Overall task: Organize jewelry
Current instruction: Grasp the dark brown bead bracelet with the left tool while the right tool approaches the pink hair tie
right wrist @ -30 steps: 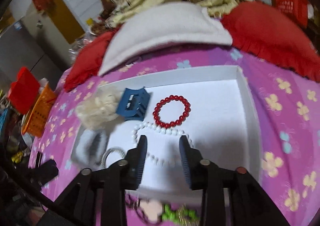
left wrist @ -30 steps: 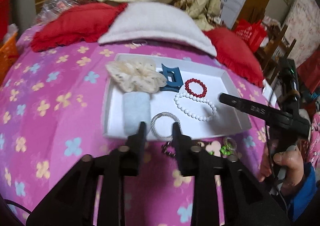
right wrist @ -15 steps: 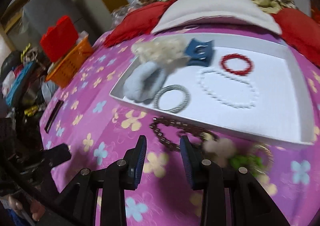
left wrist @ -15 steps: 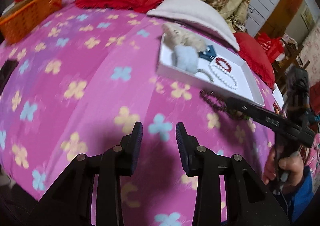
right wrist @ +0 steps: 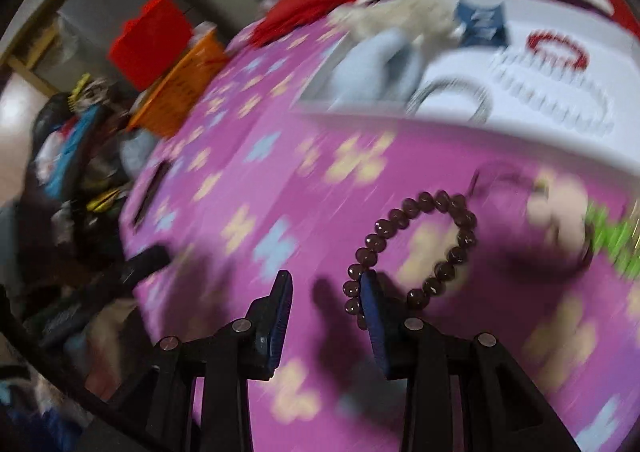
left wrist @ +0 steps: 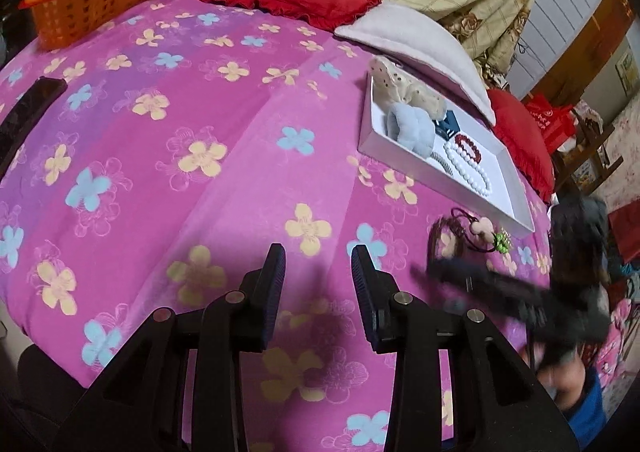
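A: Right gripper [right wrist: 326,292] is spread apart, nothing clamped, low over the dark bead bracelet [right wrist: 416,248] on the bed [left wrist: 200,132], just beside the white tray [left wrist: 516,188]. One pad sits at the bead loop's near edge. I'd straddle one strand, pinch, lift clear of the hair ties.

B: Left gripper [left wrist: 318,264]?

A: Apart too, empty, over bare cover.

B: Count?

A: Tray: one red bracelet [left wrist: 466,142], one white bead strand [left wrist: 468,170], two scrunchies, one blue clip. The ring is partly hidden.
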### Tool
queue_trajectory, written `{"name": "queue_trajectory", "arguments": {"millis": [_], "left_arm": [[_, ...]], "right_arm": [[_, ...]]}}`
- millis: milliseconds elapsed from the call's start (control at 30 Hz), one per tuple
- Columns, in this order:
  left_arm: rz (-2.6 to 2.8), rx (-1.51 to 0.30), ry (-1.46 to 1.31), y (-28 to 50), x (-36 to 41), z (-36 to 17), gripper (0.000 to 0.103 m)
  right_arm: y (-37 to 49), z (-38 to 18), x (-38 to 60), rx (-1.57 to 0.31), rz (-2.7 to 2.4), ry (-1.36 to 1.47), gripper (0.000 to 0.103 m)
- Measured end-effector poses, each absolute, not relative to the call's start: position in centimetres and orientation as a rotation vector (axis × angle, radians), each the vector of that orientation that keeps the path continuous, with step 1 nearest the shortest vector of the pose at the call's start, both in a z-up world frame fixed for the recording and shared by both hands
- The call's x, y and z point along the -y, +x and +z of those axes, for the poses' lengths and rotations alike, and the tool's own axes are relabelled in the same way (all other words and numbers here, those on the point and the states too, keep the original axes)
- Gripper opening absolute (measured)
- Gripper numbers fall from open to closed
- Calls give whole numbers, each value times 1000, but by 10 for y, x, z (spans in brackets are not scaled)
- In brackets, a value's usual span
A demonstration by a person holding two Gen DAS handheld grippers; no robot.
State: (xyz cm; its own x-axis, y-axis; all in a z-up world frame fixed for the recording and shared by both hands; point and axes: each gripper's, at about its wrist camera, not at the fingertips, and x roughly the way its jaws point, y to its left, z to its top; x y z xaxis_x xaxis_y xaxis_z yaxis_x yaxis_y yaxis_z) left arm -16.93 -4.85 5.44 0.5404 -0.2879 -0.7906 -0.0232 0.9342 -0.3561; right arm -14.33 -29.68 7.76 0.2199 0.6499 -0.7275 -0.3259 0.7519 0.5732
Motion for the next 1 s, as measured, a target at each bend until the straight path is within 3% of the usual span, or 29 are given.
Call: {"name": "queue_trajectory", "arguments": {"millis": [367,1000], "left_arm": [[-276,-1067,-239,-172,100,41,33],[-414,-1060,-30,-137,181,21,33]], "right_arm": [[-140,104,397,-1004,360,303,34],[-101,80,360,-1006,337,31,34]]}}
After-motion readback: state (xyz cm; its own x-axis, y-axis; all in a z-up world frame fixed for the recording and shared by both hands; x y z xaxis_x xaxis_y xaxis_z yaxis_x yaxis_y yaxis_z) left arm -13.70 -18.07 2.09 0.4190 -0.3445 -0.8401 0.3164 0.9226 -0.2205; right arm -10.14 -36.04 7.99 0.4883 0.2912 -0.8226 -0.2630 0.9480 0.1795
